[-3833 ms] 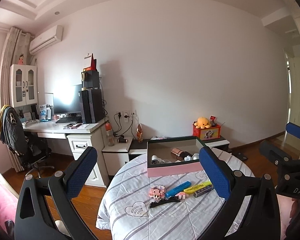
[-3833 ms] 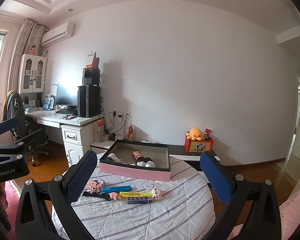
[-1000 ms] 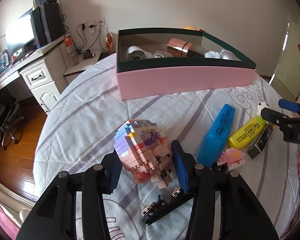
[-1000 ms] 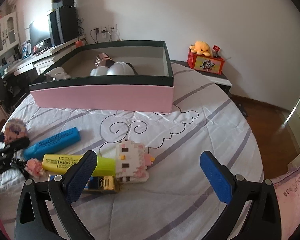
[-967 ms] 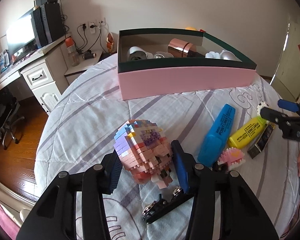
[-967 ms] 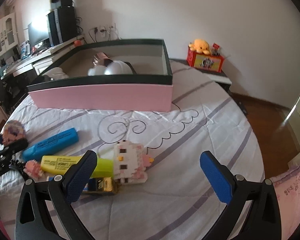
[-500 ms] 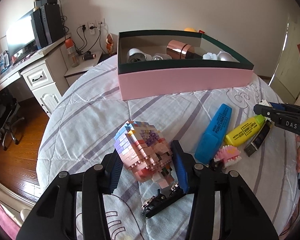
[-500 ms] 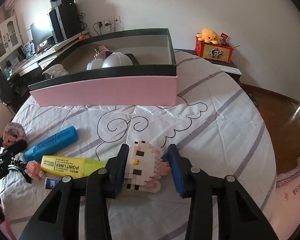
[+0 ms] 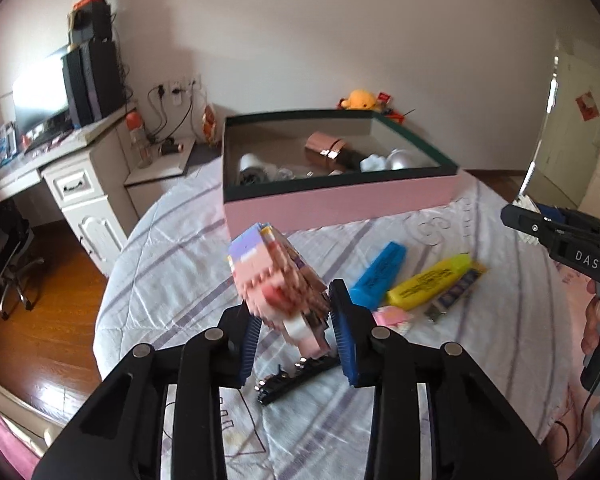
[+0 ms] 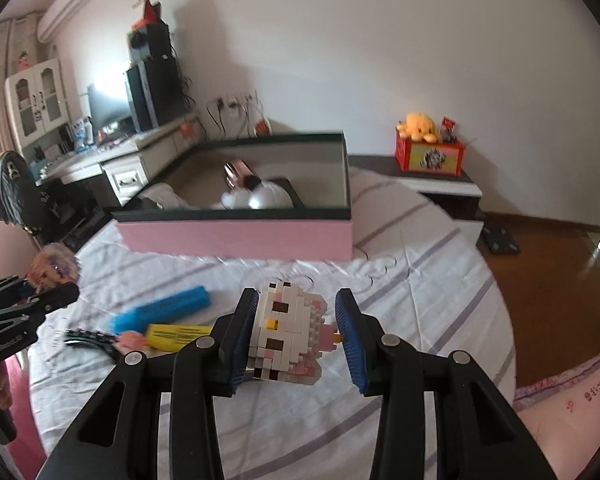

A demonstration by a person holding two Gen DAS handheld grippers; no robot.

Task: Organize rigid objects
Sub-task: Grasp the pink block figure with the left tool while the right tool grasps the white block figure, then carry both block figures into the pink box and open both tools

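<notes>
My left gripper (image 9: pixel 295 306) holds a pink and purple brick figure (image 9: pixel 276 276) tilted above the striped cloth. Its jaws are closing, with the pads against the figure's lower part. My right gripper (image 10: pixel 296 296) is shut on a white and pink brick figure (image 10: pixel 288 336), also lifted off the cloth. The pink box (image 9: pixel 340 204) with a dark green rim stands beyond both and holds a copper cylinder (image 9: pixel 324 150) and several white items. On the cloth lie a blue highlighter (image 9: pixel 378 276), a yellow highlighter (image 9: pixel 428 280), a small pink figure (image 9: pixel 392 314) and a black hair clip (image 9: pixel 296 376).
A small blue and gold stick (image 9: pixel 456 292) lies beside the yellow highlighter. The round table's edge drops to a wooden floor (image 9: pixel 40 300) on the left. A desk (image 9: pixel 80 176) with a monitor stands at the far left, and a low shelf with a red box (image 10: pixel 428 156) behind the table.
The right gripper shut on the white figure and lifted it. The left gripper rose with the pink figure, which now tilts forward. The box looks farther off in both views.
</notes>
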